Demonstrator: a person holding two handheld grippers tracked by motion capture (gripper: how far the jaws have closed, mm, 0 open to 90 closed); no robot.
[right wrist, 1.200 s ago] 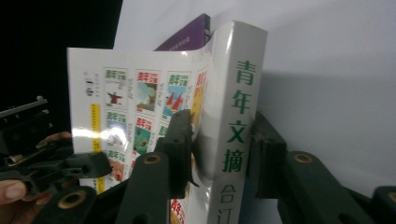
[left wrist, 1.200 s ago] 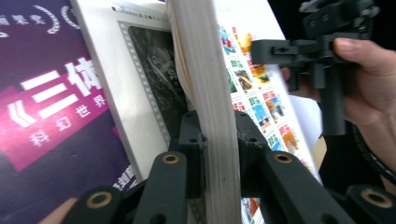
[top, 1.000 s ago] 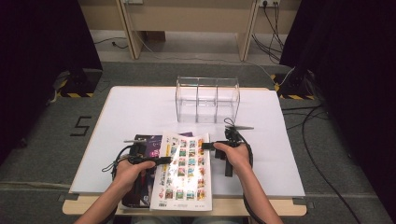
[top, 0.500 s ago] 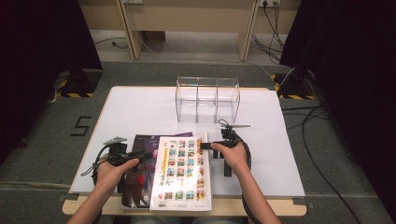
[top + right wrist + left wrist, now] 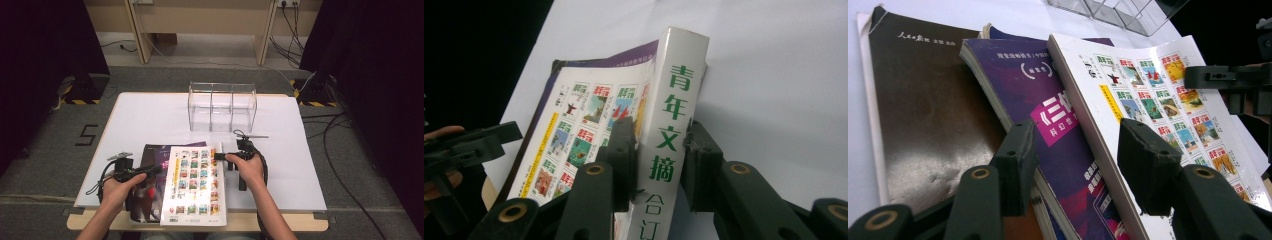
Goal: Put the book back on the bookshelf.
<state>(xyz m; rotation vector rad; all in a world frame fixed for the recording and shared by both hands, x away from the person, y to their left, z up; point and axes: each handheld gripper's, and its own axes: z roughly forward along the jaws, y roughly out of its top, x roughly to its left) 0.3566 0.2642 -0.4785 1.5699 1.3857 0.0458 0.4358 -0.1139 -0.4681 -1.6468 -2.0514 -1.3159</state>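
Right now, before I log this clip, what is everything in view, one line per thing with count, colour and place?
White book with a grid of small pictures on its cover: one, white, topmost on the stack at the near table edge; right gripper clamps its spine.
Purple paperback: one, purple with a pink label, under the white book.
Dark brown book: one, dark brown, lowest and leftmost.
Clear plastic organiser with three compartments: one, transparent, far centre of the table.
White table: one, white top.
Floor marking "5": one, black, left of the table.
Left gripper: black, open, at the stack's left edge.
Right gripper: black, shut on the white book's spine.
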